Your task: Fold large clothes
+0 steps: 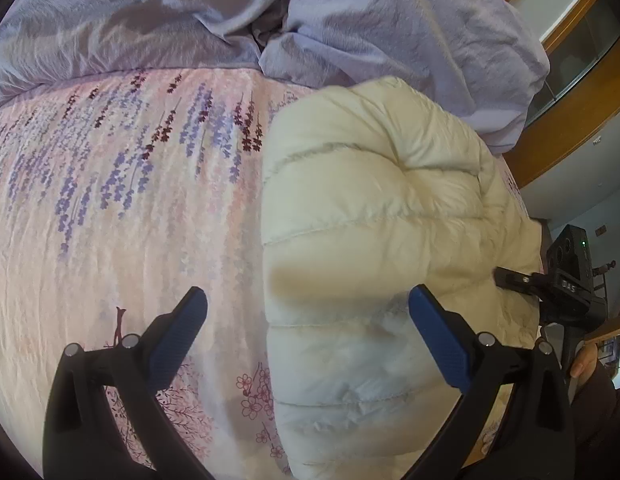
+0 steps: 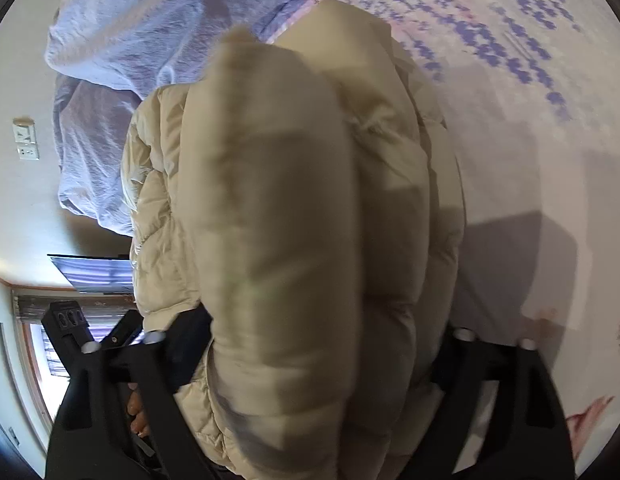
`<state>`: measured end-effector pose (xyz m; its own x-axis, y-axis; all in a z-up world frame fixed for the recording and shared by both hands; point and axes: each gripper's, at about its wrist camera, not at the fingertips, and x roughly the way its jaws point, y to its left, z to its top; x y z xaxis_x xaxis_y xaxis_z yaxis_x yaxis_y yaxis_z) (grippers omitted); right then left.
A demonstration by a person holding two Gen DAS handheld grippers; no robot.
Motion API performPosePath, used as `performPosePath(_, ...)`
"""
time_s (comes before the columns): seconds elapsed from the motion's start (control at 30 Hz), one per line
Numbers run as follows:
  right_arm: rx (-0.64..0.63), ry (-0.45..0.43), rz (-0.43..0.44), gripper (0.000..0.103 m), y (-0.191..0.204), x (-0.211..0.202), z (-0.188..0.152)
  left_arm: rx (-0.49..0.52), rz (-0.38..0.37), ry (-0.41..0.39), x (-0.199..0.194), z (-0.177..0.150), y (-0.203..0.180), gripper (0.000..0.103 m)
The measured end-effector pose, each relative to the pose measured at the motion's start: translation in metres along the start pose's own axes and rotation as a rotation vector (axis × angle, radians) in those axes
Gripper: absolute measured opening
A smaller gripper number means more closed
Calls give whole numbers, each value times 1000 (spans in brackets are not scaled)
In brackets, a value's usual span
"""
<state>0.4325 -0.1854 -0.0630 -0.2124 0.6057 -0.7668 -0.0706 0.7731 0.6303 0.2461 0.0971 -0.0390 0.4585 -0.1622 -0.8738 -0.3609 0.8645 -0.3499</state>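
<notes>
Looking down at a bed [image 1: 110,240], I see my left tool [image 1: 308,312] spread wide and empty over a cream puffer jacket [image 1: 370,220] at centre right. My right tool [image 2: 310,344] has a thick jacket fold between its fingers; whether they pinch it I cannot tell.

Puffer jacket [image 1: 374,216]: cream-white, horizontal quilted seams. Bedsheet [image 1: 122,208]: pale pink ground, printed lavender-blue and dark maroon hanging flower sprigs, pink outlined blossoms near lower edge. Duvet [image 1: 158,20]: plain lavender-grey, crinkled. Left gripper [image 1: 306,320]: black body, blue textured pads. Wood trim [image 1: 570,120]: orange-brown.
</notes>
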Motion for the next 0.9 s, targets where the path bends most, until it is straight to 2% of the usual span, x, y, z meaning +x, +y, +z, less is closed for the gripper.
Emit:
performPosePath(0.1,-9,-26,25,47,6,-3,0,3,-14,14,3,3,0,100)
performPosePath(0.17,-19,-37,30,42,9,-5,1,5,-26,25,6,5,0,100)
performPosePath(0.5,-13,-51,20,40,9,-11,-5,-48,-144,112,39,9,9,100)
performPosePath(0.57,-10,-50,17,40,8,-12,-5,-66,-179,121,45,9,10,94)
performPosePath(0.63,-5,-50,19,40,12,-10,-4,-89,-227,123,50,9,10,79)
performPosePath(0.67,-2,-52,22,40,12,-10,-4,-90,-231,116,49,9,10,75)
performPosePath(0.73,-1,-54,26,40,10,-11,-5,-80,-231,91,46,9,6,60)
performPosePath(0.83,-9,-60,35,40,10,-13,-5,-62,-224,65,37,10,5,44)
performPosePath(0.9,-21,-64,44,38,15,-13,-5,-53,-219,47,30,13,5,38)
